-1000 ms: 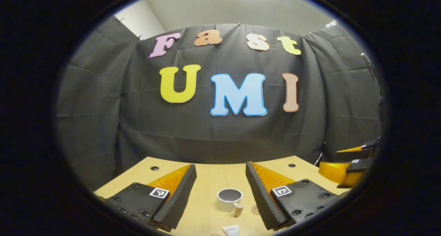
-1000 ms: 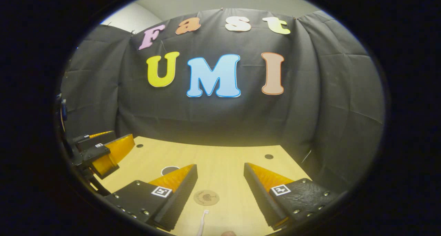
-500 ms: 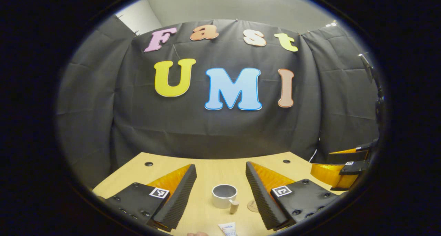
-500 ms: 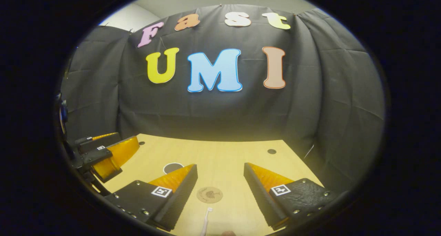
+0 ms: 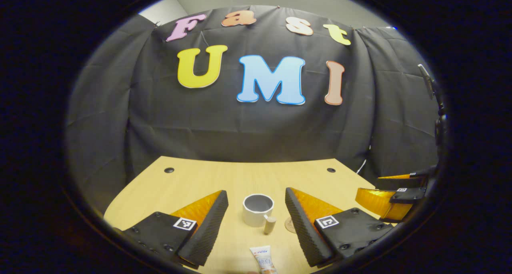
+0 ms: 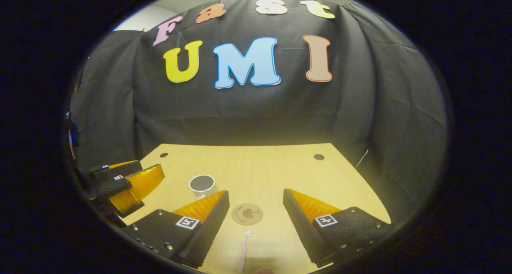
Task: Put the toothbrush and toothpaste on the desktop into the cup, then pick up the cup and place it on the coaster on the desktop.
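Note:
A white cup (image 5: 257, 210) with a wooden handle stands upright on the wooden desktop (image 5: 200, 182), between and beyond my left gripper's open fingers. My left gripper (image 5: 256, 200) holds nothing. A toothpaste tube (image 5: 264, 261) lies near the bottom edge, nearer than the cup. In the right gripper view, a white toothbrush (image 6: 244, 252) lies just below a round brown coaster (image 6: 247, 214). My right gripper (image 6: 256, 198) is open and empty above them. The cup (image 6: 202, 185) sits to the left behind its left finger. The coaster's edge (image 5: 290, 225) peeks beside the left gripper's right finger.
The other gripper shows at the right edge of the left gripper view (image 5: 394, 190) and at the left edge of the right gripper view (image 6: 126, 184). Small dark holes (image 6: 319, 157) mark the desktop's far corners. Black cloth walls close the back and sides.
Both views have tilted down and forward: more desktop shows, and the cup, toothpaste, coaster and toothbrush sit higher in frame. Both grippers stay open.

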### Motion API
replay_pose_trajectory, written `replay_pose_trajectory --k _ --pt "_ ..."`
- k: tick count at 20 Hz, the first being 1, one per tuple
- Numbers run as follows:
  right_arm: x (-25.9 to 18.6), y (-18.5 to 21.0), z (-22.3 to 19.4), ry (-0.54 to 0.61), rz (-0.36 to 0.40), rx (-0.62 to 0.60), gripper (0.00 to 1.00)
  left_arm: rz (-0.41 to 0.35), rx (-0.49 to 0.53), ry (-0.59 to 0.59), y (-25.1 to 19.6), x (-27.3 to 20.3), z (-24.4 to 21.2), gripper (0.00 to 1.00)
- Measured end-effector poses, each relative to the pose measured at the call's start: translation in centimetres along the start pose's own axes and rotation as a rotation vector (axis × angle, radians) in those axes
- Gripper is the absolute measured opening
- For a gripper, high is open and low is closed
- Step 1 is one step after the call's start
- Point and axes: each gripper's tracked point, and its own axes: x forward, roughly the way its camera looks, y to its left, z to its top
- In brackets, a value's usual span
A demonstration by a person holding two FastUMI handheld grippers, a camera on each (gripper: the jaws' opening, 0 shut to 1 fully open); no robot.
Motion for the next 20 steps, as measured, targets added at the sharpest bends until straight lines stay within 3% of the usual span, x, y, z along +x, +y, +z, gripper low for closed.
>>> replay_pose_trajectory --k 13,20 --pt "1.5 1.4 -10.5 0.421 0.048 0.057 0.89 -0.008 -0.053 0.462 -0.3 0.8 -12.9 0.93" --pt "2.0 2.0 -14.4 0.585 0.066 0.068 0.91 0.010 -0.078 0.645 -0.6 0.0 -16.3 0.93"
